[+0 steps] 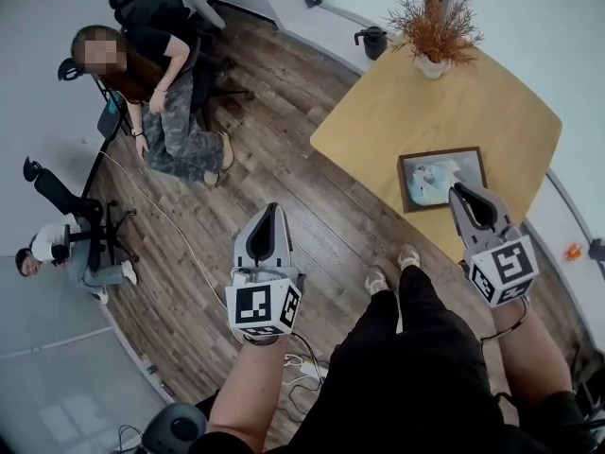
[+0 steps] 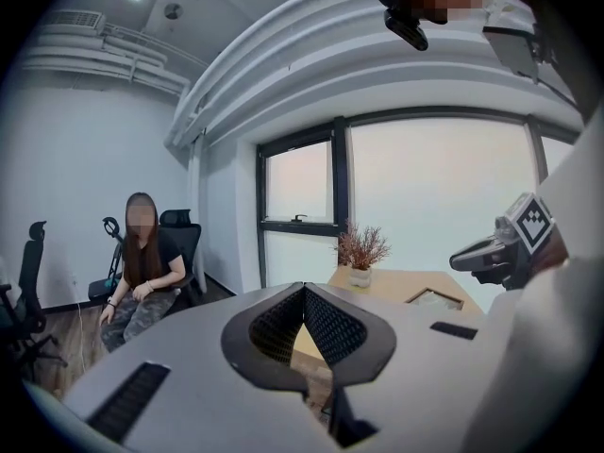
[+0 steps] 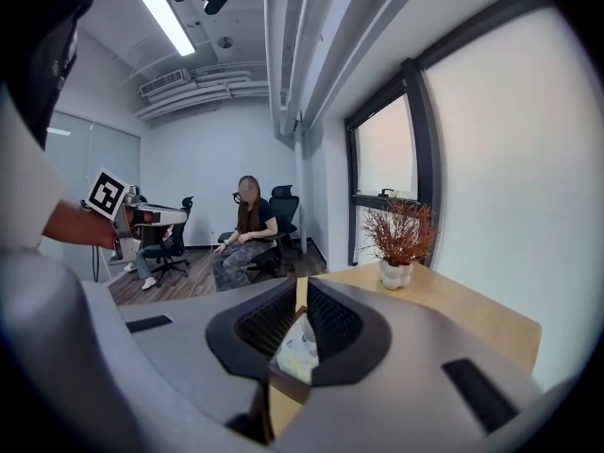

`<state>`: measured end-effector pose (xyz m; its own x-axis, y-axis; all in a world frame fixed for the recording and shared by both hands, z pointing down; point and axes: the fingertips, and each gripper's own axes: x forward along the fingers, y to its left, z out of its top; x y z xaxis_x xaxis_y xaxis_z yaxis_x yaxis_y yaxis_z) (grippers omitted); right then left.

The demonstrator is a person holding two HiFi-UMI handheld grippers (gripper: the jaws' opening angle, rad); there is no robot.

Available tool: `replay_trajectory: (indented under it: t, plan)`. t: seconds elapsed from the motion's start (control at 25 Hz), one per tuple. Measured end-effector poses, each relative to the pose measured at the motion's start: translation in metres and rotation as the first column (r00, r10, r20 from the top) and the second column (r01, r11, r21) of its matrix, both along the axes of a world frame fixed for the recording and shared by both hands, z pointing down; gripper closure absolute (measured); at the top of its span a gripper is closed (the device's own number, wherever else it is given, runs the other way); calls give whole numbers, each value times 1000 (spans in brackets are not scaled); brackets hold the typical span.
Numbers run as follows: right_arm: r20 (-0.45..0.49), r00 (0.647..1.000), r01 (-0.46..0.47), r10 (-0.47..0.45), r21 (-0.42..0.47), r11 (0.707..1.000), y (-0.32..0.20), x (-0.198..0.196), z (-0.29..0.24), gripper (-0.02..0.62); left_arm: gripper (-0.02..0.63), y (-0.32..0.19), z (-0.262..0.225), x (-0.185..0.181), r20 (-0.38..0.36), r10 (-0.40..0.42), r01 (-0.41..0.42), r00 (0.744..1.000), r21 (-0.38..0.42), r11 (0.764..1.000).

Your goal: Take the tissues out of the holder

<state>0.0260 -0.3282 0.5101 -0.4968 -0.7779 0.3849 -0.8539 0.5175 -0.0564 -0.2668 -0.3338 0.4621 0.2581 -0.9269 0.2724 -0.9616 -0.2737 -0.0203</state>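
Note:
The tissue holder (image 1: pixel 408 172) is a dark-framed tray on the wooden table (image 1: pixel 501 112), with pale tissues (image 1: pixel 437 183) lying in it. My right gripper (image 1: pixel 460 189) hovers at the holder's near right corner, shut, with nothing between its jaws. In the right gripper view the tissues (image 3: pixel 296 351) show just below the closed tips (image 3: pixel 302 287). My left gripper (image 1: pixel 272 207) hangs over the wooden floor, left of the table and apart from the holder. Its tips (image 2: pixel 304 289) meet, with nothing in them. The holder (image 2: pixel 434 297) lies far off in the left gripper view.
A dried plant in a white vase (image 1: pixel 434 38) stands at the table's far end. A dark kettle (image 1: pixel 374 41) sits on the floor beyond. One person sits on a chair (image 1: pixel 161 93), another at far left (image 1: pixel 57 252). Cables and a power strip (image 1: pixel 307 368) lie by my feet.

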Motion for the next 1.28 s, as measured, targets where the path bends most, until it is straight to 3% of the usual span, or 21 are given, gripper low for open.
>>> replay_trajectory:
  t: [0.24,0.56,0.88,1.04,1.16,1.28]
  plan:
    - [-30,993,113,-114,-33,993,-5,-14,30,469,598,-10,29,8,5,9,-9,1000,-39,999]
    - [-102,974,180,-200,-176,968,-7,-24,82,367,598,-20,60,13,14,22,-20,1000,-94,995]
    - [-175,955,193,-238,-241,951,-19,-22,114,368,598,-22,84,7,17,-3,5,1000,-135,991]
    - [-199,939,211,-280,-309,927,-20,-24,125,371,598,-17,93,0,22,-26,29,999,-156,987]
    - [-228,934,200,-277,-311,929,-22,-23,125,515,598,-13,97,-6,29,-35,40,999,-171,984]
    - [-218,940,187,-261,-311,932,-25,-18,123,541,598,-13,97,-6,21,-42,44,999,-171,984]
